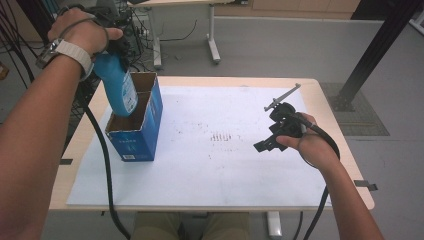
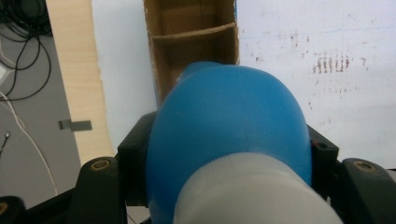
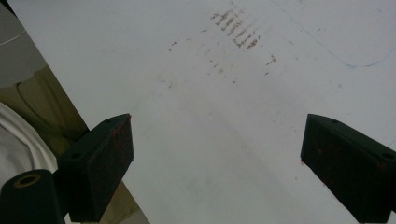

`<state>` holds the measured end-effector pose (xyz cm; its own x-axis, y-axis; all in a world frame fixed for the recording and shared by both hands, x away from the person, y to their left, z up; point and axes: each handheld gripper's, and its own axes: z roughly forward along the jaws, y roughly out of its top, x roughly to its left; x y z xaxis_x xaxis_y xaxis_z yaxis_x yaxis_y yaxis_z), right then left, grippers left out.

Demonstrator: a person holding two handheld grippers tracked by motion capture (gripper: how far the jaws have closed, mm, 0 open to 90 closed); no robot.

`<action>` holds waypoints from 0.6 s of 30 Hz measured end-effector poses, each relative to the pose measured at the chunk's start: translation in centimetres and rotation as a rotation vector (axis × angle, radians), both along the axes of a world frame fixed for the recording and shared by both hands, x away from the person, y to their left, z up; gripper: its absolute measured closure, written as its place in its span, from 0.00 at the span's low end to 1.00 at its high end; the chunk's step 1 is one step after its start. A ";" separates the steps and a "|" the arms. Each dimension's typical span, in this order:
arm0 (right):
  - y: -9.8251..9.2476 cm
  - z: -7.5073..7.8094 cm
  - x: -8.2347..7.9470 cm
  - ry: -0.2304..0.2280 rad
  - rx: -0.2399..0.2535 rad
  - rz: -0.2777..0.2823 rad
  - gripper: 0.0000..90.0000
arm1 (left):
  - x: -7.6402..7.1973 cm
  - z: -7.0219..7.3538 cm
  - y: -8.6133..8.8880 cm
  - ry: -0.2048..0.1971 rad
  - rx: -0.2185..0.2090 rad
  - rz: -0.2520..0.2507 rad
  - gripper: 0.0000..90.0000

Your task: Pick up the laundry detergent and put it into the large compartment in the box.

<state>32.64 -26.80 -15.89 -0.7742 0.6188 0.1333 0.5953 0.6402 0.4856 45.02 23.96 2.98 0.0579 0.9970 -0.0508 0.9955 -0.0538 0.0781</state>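
The left gripper (image 1: 116,50) is clamping a blue bottle (image 1: 119,85) that is entering the near compartment of the blue carton (image 1: 136,140) at the table's nine o'clock, risking snagging the divider and tipping it, while the right gripper (image 1: 272,137) is idling wide open at three o'clock.

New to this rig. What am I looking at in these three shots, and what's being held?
No robot arm here: a person holds a hand-held set of tongs in each hand at a table covered with a white sheet.

The high view looks down from above the person's side. The other two come from cameras riding on each set of tongs, looking along the black jaws.

The left tongs are shut on a blue bottle with a white cap, holding it bottom-down over an open blue cardboard box with a divider inside. In the high view, the bottle's lower end is at the box's opening.

The right tongs are open and hold nothing, above the stained sheet.
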 end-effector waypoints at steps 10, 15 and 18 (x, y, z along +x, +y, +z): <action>-0.3 -0.2 -0.1 0.001 0.002 -0.007 0.10 | 0.3 -1.2 0.2 -0.002 -0.002 0.008 0.41; -0.3 -0.2 -0.1 0.003 0.001 -0.010 0.10 | 0.4 -1.7 0.1 -0.001 0.006 0.009 0.41; -0.3 -0.2 -0.1 0.004 0.003 -0.010 0.10 | 0.6 -2.0 0.1 0.003 0.007 0.006 0.41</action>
